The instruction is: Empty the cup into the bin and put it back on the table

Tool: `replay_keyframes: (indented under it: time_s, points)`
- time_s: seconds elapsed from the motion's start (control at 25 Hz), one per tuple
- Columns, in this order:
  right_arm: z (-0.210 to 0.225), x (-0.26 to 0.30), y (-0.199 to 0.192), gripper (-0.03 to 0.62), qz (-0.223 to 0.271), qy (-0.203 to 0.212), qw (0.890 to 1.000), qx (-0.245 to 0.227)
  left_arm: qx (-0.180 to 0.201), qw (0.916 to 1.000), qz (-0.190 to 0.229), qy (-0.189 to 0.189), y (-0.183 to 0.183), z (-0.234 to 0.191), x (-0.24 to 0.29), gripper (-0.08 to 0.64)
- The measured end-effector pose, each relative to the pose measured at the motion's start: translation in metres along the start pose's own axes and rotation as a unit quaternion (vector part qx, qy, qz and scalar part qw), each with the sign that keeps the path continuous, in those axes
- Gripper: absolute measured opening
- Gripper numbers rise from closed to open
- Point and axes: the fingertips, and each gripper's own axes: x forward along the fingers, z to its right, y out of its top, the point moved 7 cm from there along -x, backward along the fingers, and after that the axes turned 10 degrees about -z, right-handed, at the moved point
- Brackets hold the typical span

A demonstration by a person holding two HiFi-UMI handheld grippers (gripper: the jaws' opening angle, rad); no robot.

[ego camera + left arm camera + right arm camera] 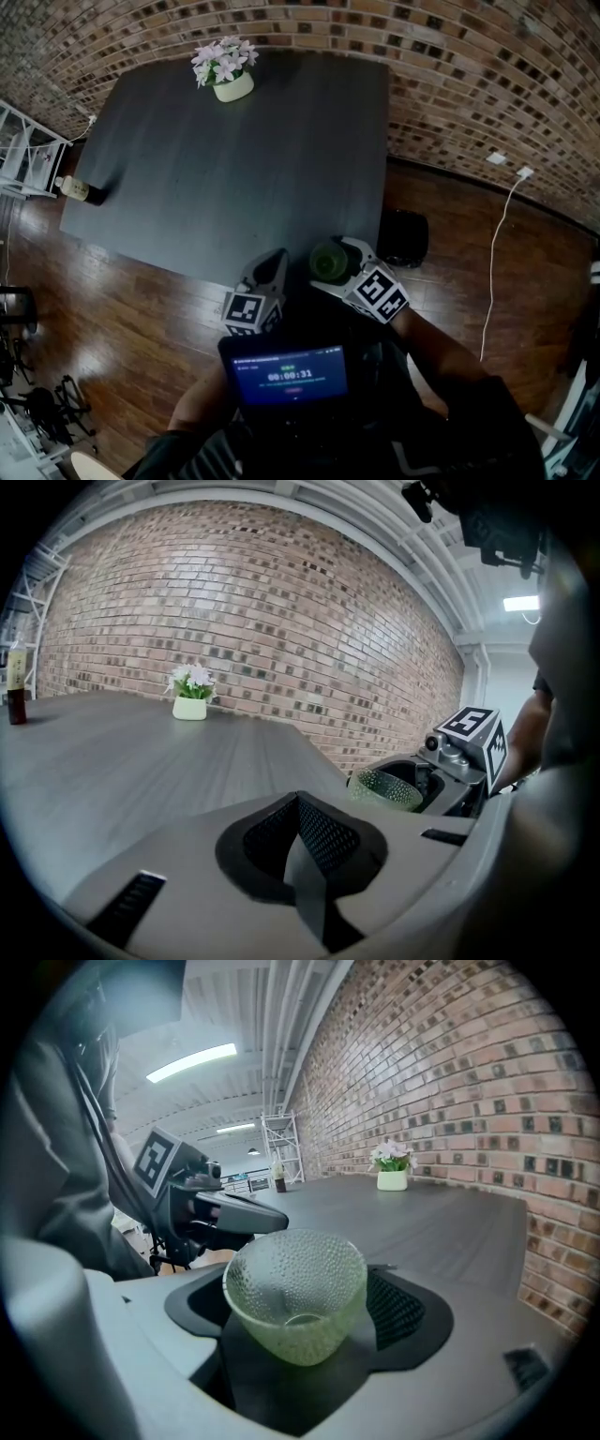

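**Green glass cup between the spread jaws of the right gripper, at the table's near right corner**

Seen from the head camera, a small lit screen sits at the person's chest, nearest of all. Just beyond it, two hand-held grippers point away from the person toward a dark table.

The left gripper is at the table's near edge. Its jaws are pressed together, mesh pad against mesh pad, with nothing between them.

The right gripper is just beside it, and its jaws stand wide apart. A dimpled, pale green glass cup stands upright between them, mouth up and see-through down to its base. The mesh pad on the right lies just beside the cup's wall. The other pad is hidden behind the glass. Neither pad visibly squeezes the cup.

From above, the cup lies over the near right corner of the table, a little in from its right edge. No view shows whether its base rests on the tabletop.

A black bin stands on the wooden floor, just beside the table's right edge and near the cup. A dark bottle stands at the table's left edge, well apart from the cup. At the far edge is a white flower pot with pale blooms. A brick wall runs behind the table.
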Motion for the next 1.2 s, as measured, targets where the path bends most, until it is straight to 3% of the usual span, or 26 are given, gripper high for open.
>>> replay_keyframes:
  time_s: [0.16,0.2,0.48,0.72,1.2]
  points:
    - [-0.002,0.003,-0.001,0.443,-0.002,0.001,1.000,-0.007,0.003,1.0000,-0.002,0.005,-0.001,0.000,-0.003,0.000]
    - [-0.003,0.003,-0.001,0.479,0.000,0.003,1.000,-0.004,0.003,1.0000,-0.003,0.007,-0.002,-0.001,-0.004,0.000]
    - [-0.001,-0.017,0.010,0.480,0.015,0.008,1.000,0.013,-0.002,0.9995,-0.009,0.029,0.013,-0.006,-0.020,0.000]
    - [0.011,-0.043,0.022,0.480,0.049,-0.013,0.999,0.020,-0.002,0.9985,-0.006,0.055,0.031,-0.015,-0.036,0.000]
    - [-0.001,-0.074,0.033,0.479,0.073,-0.071,0.994,0.033,0.032,0.9988,0.031,0.019,0.055,-0.026,-0.058,0.000]
